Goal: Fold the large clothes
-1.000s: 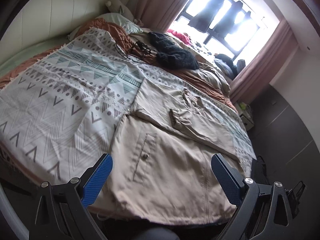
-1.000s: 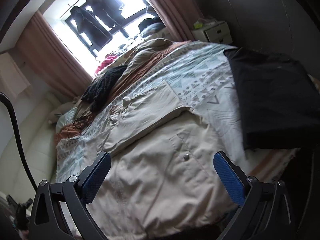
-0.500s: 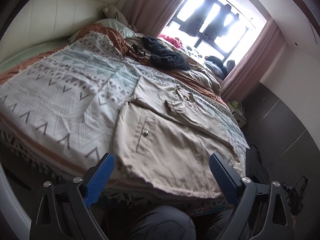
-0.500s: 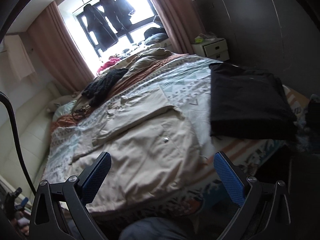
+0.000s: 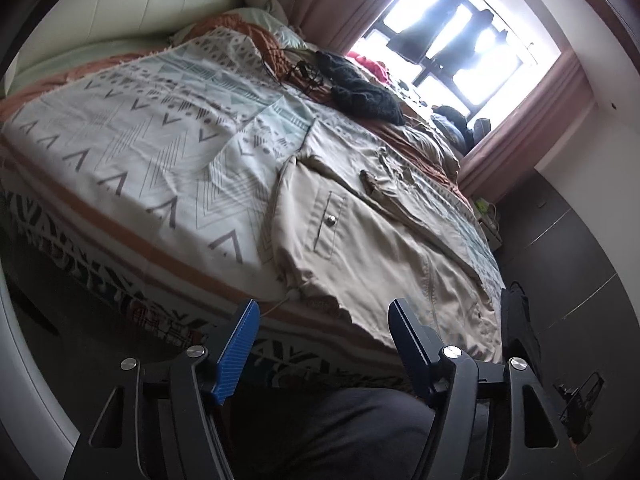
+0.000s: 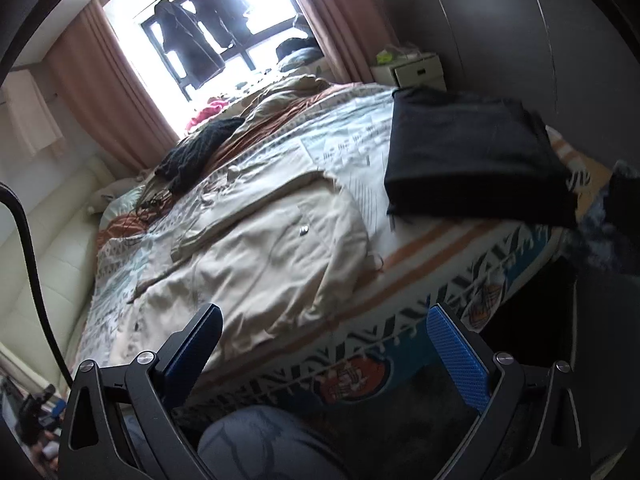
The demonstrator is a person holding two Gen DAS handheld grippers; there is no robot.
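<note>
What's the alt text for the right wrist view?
A beige cotton jacket lies spread on the patterned bedspread, a folded black garment to its right. The open right claw hovers off the bed's near edge, holding nothing.

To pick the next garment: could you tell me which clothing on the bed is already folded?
The black garment, a neat rectangle; the beige jacket lies spread out.

Two wrist cameras look up the bed from its foot

The left view sits low off the foot edge, facing along the bed [image 5: 120, 132] toward the window [image 5: 460, 40]; the right view sits likewise, set further right, facing the same window [image 6: 224, 24]. Both share the beige jacket [image 5: 380, 248] [image 6: 272, 248], near each lens.
</note>
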